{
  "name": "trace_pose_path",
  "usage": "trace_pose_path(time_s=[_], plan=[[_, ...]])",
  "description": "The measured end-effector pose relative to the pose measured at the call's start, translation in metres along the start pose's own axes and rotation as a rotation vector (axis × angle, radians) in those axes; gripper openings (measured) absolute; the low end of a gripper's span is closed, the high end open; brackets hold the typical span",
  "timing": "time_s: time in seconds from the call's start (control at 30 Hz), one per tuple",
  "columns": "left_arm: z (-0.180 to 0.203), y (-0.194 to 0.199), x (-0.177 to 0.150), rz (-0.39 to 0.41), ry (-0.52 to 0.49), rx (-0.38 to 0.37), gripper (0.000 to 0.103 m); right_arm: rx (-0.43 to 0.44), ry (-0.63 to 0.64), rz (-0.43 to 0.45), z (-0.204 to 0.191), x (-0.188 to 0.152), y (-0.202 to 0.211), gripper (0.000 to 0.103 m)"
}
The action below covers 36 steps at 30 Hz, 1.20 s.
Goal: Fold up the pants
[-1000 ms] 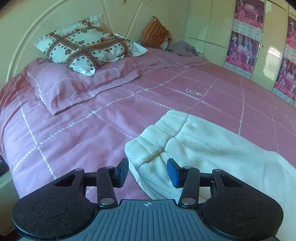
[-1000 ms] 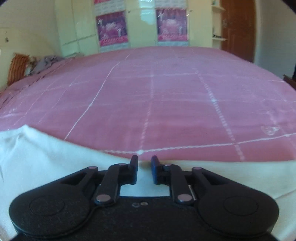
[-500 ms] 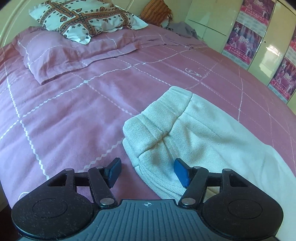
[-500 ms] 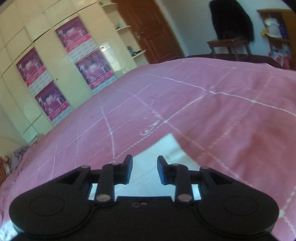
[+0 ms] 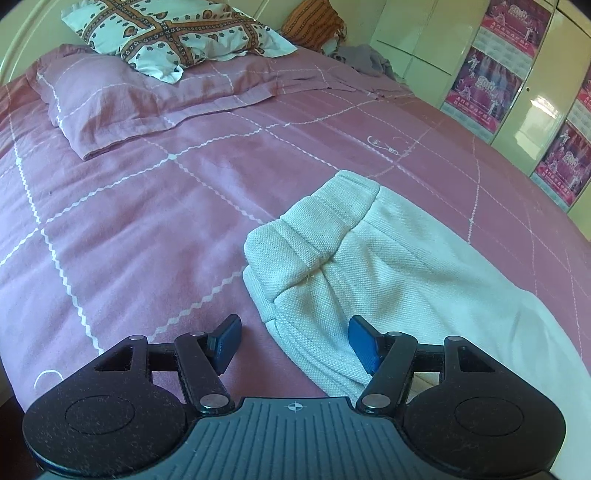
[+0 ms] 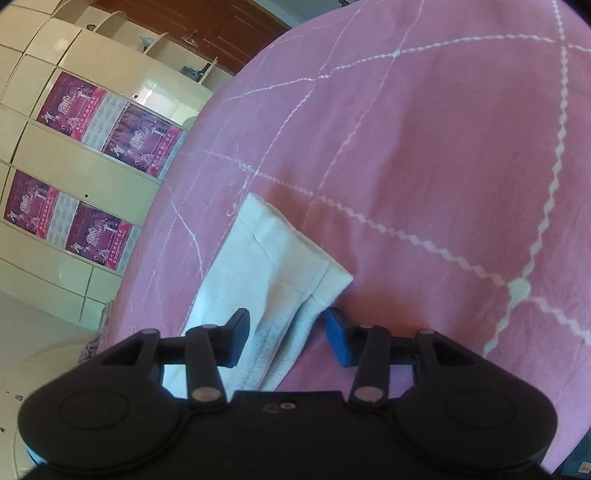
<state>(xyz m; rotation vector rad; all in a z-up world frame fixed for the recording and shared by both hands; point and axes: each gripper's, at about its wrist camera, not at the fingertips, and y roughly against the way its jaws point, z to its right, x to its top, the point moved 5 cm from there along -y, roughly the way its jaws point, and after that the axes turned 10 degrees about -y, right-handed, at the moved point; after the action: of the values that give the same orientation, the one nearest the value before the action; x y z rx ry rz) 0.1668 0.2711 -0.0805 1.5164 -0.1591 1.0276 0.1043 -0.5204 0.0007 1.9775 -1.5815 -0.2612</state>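
pants point(image 5: 388, 258) lie flat on the pink bedspread point(image 5: 147, 229), waistband end bunched near the left gripper point(image 5: 293, 341). that gripper is released, jaws wide, straddling the waistband corner without pinching it. the right gripper point(image 6: 286, 336) is likewise released, jaws either side of the hem point(image 6: 273, 258), gripping nothing.

i see a pink bedspread point(image 5: 155, 221) with white zigzag grid lines. at its head lies a pink pillow point(image 5: 122, 99), a patterned cream pillow point(image 5: 173, 33) on top. an orange striped cushion point(image 5: 314, 22) and what may be grey clothing point(image 5: 365, 61) sit beyond. cream wardrobe doors point(image 6: 74, 155) carry magenta posters point(image 6: 107, 118). brown door point(image 6: 207, 26) behind.
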Motion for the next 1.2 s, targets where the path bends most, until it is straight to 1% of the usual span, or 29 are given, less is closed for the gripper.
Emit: trace_pose_path(time_s=[0.07, 0.13, 0.2, 0.27, 0.3, 0.33, 0.37, 0.43, 0.47, 0.5, 0.53, 0.57, 0.6, 0.63, 0.67, 0.7, 0.73, 0.77, 0.8, 0.83, 0.87, 0.9, 0.93, 1.03, 1.1, 1.2], plan=[[0.001, -0.001, 0.000, -0.001, -0.004, 0.003, 0.065, 0.024, -0.016, -0.025, -0.001, -0.005, -0.001, 0.051], [0.001, -0.001, 0.000, -0.001, -0.007, 0.003, 0.065, 0.033, -0.010, -0.021, -0.002, -0.007, 0.002, 0.051], [0.001, -0.002, 0.001, -0.001, -0.005, 0.001, 0.065, 0.037, -0.009, -0.018, 0.002, -0.007, 0.002, 0.046], [0.000, -0.002, 0.000, -0.001, 0.000, -0.001, 0.065, 0.041, -0.006, -0.002, 0.004, -0.008, 0.002, 0.032], [0.000, -0.002, 0.000, 0.000, 0.001, -0.001, 0.066, 0.047, -0.013, 0.003, 0.007, -0.006, 0.000, 0.027], [0.000, -0.002, 0.000, 0.000, 0.001, 0.000, 0.066, 0.053, -0.012, 0.006, 0.009, -0.004, -0.003, 0.017], [0.000, -0.002, 0.000, 0.000, 0.000, 0.000, 0.066, 0.064, -0.017, 0.007, 0.013, -0.001, -0.007, 0.013], [0.000, -0.002, 0.000, 0.000, 0.001, -0.002, 0.066, 0.115, -0.055, -0.002, 0.019, 0.004, -0.013, 0.010], [-0.001, -0.003, 0.000, -0.001, 0.004, -0.004, 0.066, 0.124, -0.054, 0.001, 0.018, 0.004, -0.013, 0.010], [-0.002, -0.003, 0.000, -0.001, 0.007, -0.007, 0.066, 0.105, -0.020, 0.009, 0.013, 0.004, -0.012, 0.009], [-0.002, -0.003, 0.000, -0.001, 0.009, -0.009, 0.066, 0.076, 0.060, 0.029, 0.001, 0.001, -0.007, 0.009], [-0.001, -0.003, 0.000, -0.002, 0.008, -0.008, 0.066, 0.087, 0.144, 0.065, -0.013, -0.001, 0.002, 0.009], [-0.001, -0.003, 0.000, -0.001, 0.005, -0.007, 0.066, 0.145, 0.182, 0.101, -0.027, -0.004, 0.014, 0.009], [-0.001, -0.003, 0.000, -0.001, 0.004, -0.006, 0.066, 0.177, 0.179, 0.126, -0.035, -0.004, 0.022, 0.008], [0.000, -0.004, 0.000, -0.002, 0.002, -0.004, 0.067, 0.175, 0.184, 0.153, -0.038, -0.005, 0.027, 0.008], [0.000, -0.004, 0.000, -0.002, -0.004, -0.002, 0.067, 0.130, 0.197, 0.190, -0.034, -0.005, 0.026, 0.008], [0.001, -0.005, 0.000, -0.001, -0.010, 0.000, 0.067, 0.035, 0.172, 0.179, -0.021, -0.004, 0.013, 0.008], [0.002, -0.005, 0.000, -0.001, -0.015, 0.001, 0.067, -0.046, 0.050, 0.107, 0.002, -0.001, -0.007, 0.005], [0.002, -0.005, 0.000, -0.001, -0.018, 0.000, 0.067, -0.008, -0.011, 0.097, 0.008, 0.005, -0.009, 0.005], [0.001, -0.005, 0.000, 0.000, -0.013, -0.003, 0.067, -0.015, 0.016, 0.098, 0.004, 0.005, -0.009, 0.007], [0.000, -0.006, 0.000, 0.000, -0.006, -0.007, 0.067, -0.035, 0.070, 0.113, -0.003, 0.001, -0.008, 0.008], [-0.001, -0.006, 0.000, 0.000, -0.003, -0.008, 0.067, -0.058, 0.130, 0.127, -0.009, -0.005, -0.007, 0.008], [0.000, -0.006, 0.000, 0.000, -0.007, -0.006, 0.067, -0.068, 0.162, 0.134, -0.012, -0.007, -0.005, 0.009], [0.001, 0.001, 0.001, 0.012, -0.027, -0.002, 0.067, -0.057, 0.133, 0.128, -0.008, -0.007, -0.007, 0.008], [-0.005, 0.008, 0.000, 0.022, 0.003, -0.015, 0.067, -0.051, 0.120, 0.125, -0.006, -0.007, -0.008, 0.007], [-0.015, 0.030, -0.001, 0.066, 0.004, -0.016, 0.067, -0.044, 0.113, 0.122, -0.001, -0.008, -0.006, 0.008]])
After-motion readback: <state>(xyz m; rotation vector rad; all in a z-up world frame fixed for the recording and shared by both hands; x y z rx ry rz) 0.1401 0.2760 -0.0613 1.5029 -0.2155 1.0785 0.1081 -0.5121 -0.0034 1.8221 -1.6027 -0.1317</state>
